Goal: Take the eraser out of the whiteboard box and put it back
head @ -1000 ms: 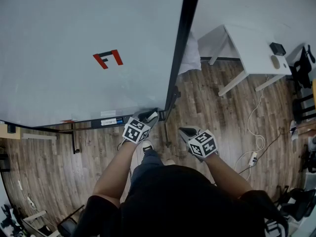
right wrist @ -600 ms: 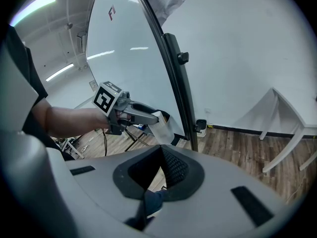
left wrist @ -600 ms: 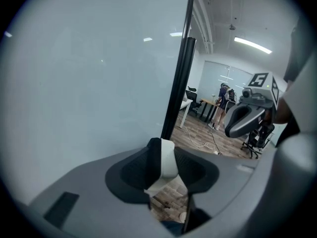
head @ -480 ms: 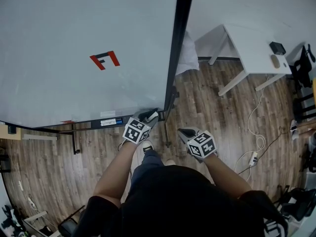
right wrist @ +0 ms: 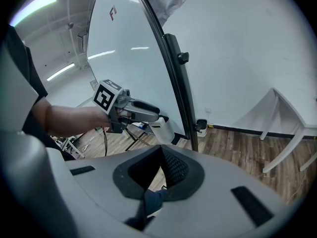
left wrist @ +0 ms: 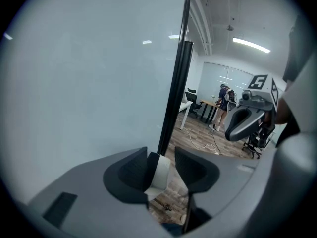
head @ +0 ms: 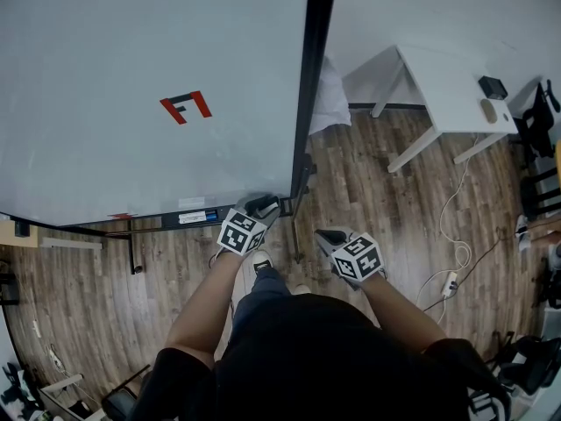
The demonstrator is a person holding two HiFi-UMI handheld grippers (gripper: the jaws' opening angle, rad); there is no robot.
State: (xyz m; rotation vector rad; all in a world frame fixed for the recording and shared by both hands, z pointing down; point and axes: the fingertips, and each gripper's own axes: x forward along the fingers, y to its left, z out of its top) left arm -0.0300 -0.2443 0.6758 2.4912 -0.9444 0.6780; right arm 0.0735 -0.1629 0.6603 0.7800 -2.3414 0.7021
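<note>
A white eraser (left wrist: 159, 171) stands between the jaws of my left gripper (left wrist: 162, 157) at the whiteboard's lower right corner. It leans on the left pad, a gap shows at the right pad, and the jaws are opening. The right gripper view shows this eraser (right wrist: 162, 129) at the tip of the left gripper (right wrist: 157, 118), beside the black frame post (right wrist: 178, 83). In the head view the left gripper (head: 263, 205) is at the black tray (head: 197, 216) under the whiteboard (head: 131, 77). My right gripper (head: 326, 235) hangs to the right over the floor, shut and empty.
A white table (head: 447, 86) with small dark items stands at the right by the wall. A white cable and power strip (head: 449, 281) lie on the wooden floor. Office chairs (head: 535, 121) crowd the right edge. A red and black mark (head: 186, 105) is on the board.
Both grippers stay where they were. Only the head view has shifted a little, so the board's edge sits slightly further left.
</note>
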